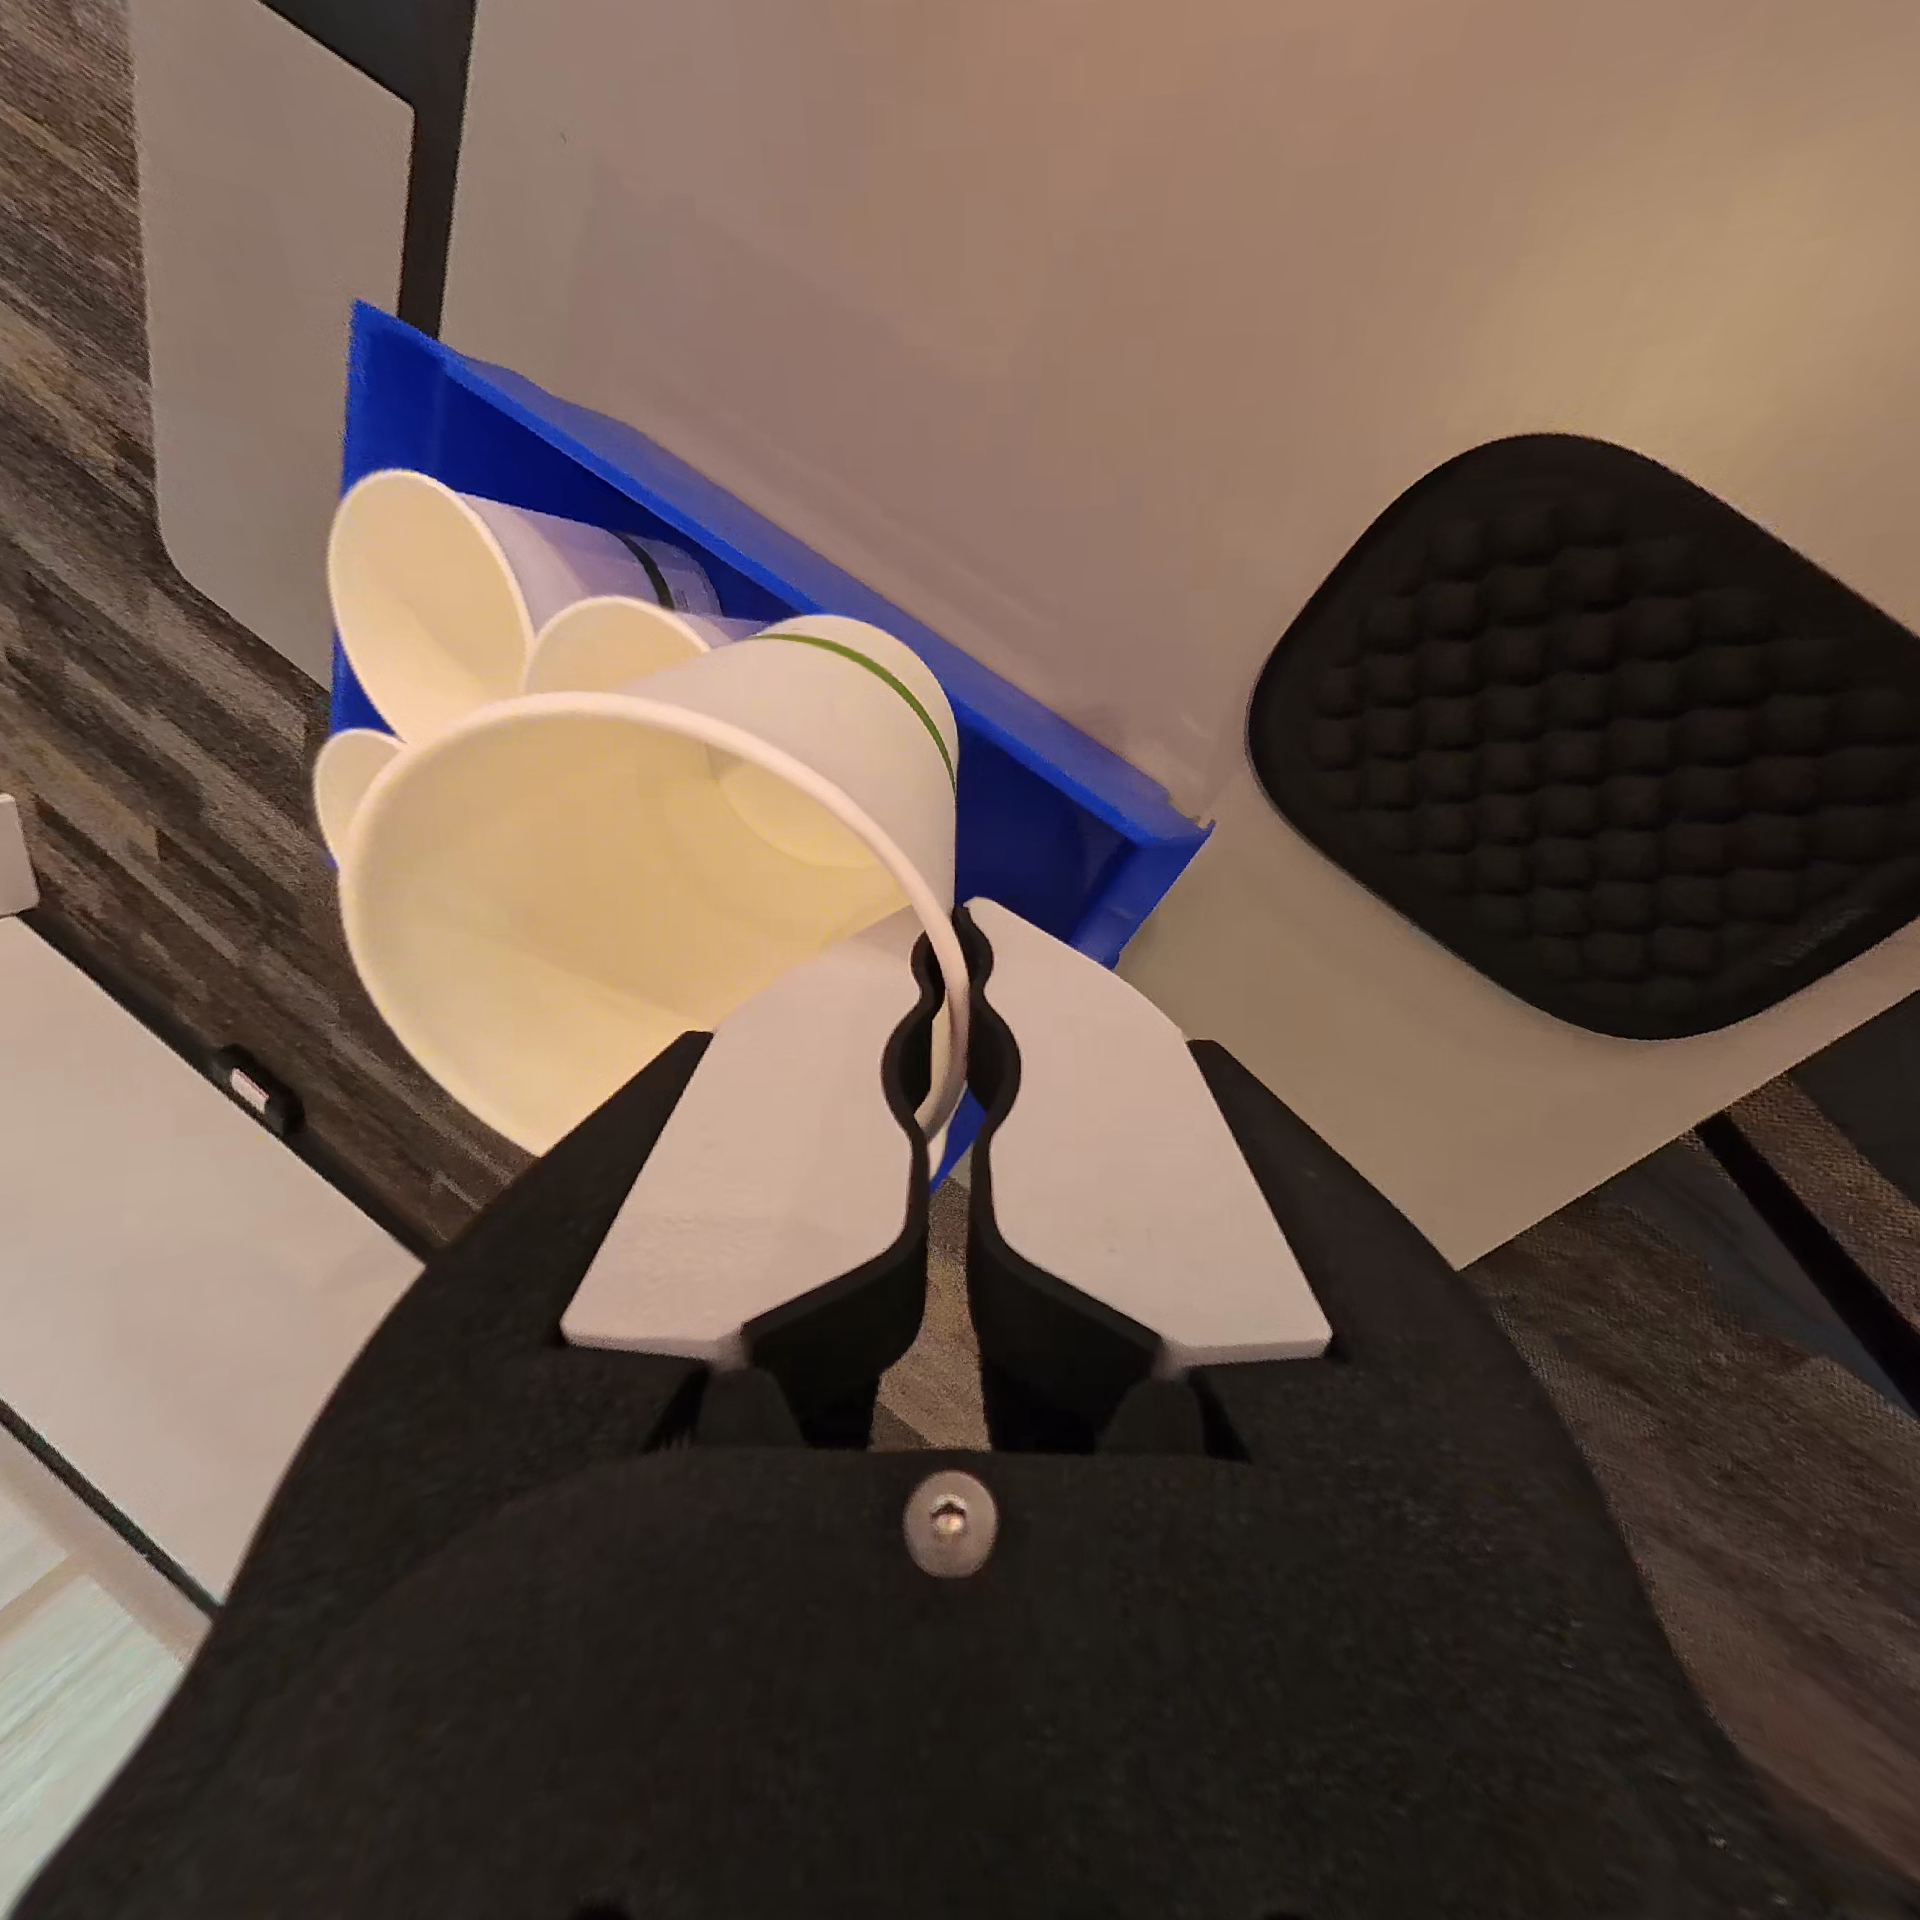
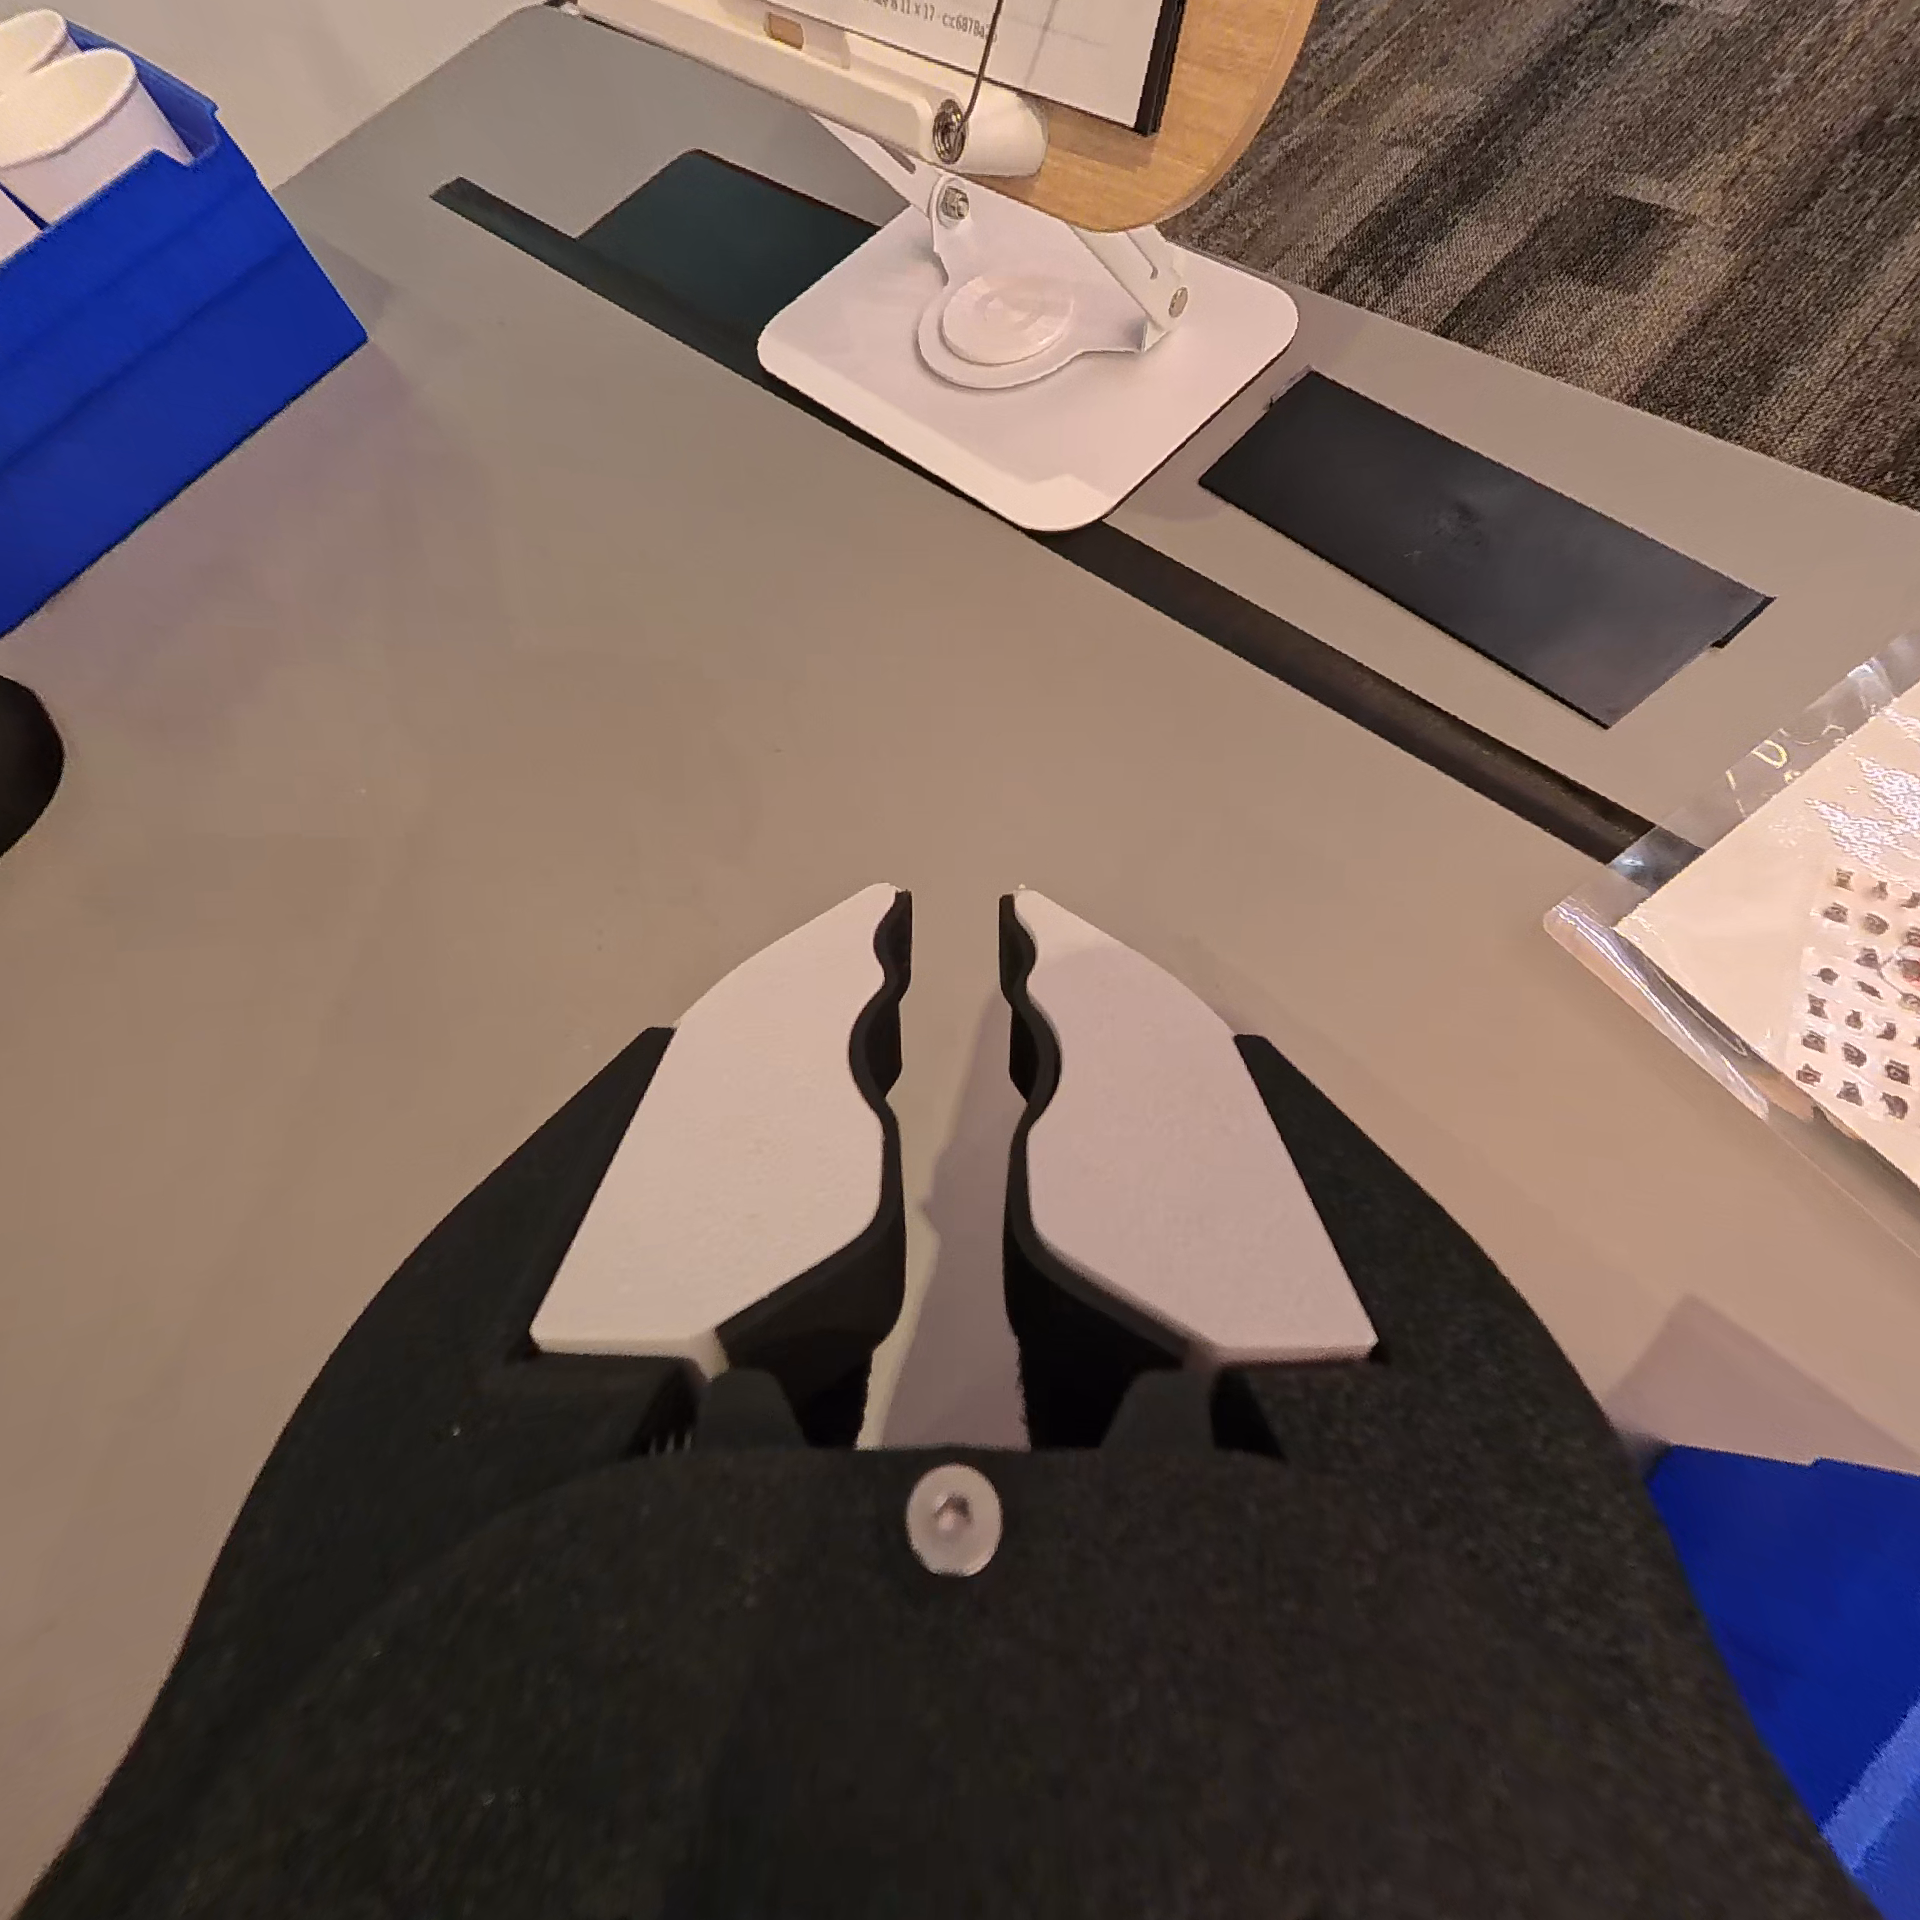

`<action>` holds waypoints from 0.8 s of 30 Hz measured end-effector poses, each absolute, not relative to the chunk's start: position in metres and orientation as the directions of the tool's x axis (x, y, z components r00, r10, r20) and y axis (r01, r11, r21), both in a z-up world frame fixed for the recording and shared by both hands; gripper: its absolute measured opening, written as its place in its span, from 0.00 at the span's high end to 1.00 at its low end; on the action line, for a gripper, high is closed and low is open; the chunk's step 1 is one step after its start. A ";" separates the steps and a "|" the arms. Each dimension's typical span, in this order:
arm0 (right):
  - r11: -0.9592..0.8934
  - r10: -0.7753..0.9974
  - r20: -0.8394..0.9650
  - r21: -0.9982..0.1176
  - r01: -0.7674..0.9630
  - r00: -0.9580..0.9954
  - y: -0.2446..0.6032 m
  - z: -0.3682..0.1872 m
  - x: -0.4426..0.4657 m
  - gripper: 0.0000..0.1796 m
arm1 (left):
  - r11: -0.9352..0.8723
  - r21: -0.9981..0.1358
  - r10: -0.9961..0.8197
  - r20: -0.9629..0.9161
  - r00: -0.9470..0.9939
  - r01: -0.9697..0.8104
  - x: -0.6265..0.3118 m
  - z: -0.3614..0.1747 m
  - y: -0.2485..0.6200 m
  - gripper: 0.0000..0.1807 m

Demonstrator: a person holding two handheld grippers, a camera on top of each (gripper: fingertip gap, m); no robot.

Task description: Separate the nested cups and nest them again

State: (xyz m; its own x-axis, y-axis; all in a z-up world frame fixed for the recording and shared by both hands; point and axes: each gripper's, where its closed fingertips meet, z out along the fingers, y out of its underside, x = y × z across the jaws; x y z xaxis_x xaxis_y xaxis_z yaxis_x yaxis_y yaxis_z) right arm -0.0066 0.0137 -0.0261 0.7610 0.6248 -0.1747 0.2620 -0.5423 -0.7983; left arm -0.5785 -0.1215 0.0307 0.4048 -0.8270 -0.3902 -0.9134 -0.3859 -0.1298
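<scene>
**Paper cup lifted by its rim, pairing work ahead**

The left tongs [image 1: 951,951] are clamped on the rim of a white paper cup [image 1: 644,883], held tilted above the blue bin [image 1: 1039,821] where more cups [image 1: 426,613] lie. The right tongs [image 2: 956,914] hover slightly apart and empty over the grey tabletop [image 2: 520,727]. Separation appears barely begun; re-nesting remains.

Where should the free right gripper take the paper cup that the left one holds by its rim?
By the banded base end, coming from the side opposite the left gripper. The paper cup hangs tilted over the blue bin, pinched at its rim, so the narrow closed end is exposed. The right gripper is empty, slightly open.
</scene>
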 end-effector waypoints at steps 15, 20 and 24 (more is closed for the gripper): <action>-0.371 0.817 -0.160 -0.882 0.292 0.555 -0.022 0.024 -0.076 0.89 | -0.038 -0.252 -0.913 -0.383 0.136 -0.967 -0.418 0.071 -0.104 1.00; -0.203 0.941 -0.098 -0.929 0.309 0.324 -0.066 0.055 -0.150 0.80 | 0.126 -0.287 -0.939 -0.342 -0.021 -0.950 -0.333 0.065 -0.103 1.00; -0.097 0.974 -0.027 -0.948 0.304 0.226 -0.088 0.063 -0.198 0.67 | 0.204 -0.306 -0.945 -0.311 -0.105 -0.930 -0.285 0.057 -0.105 1.00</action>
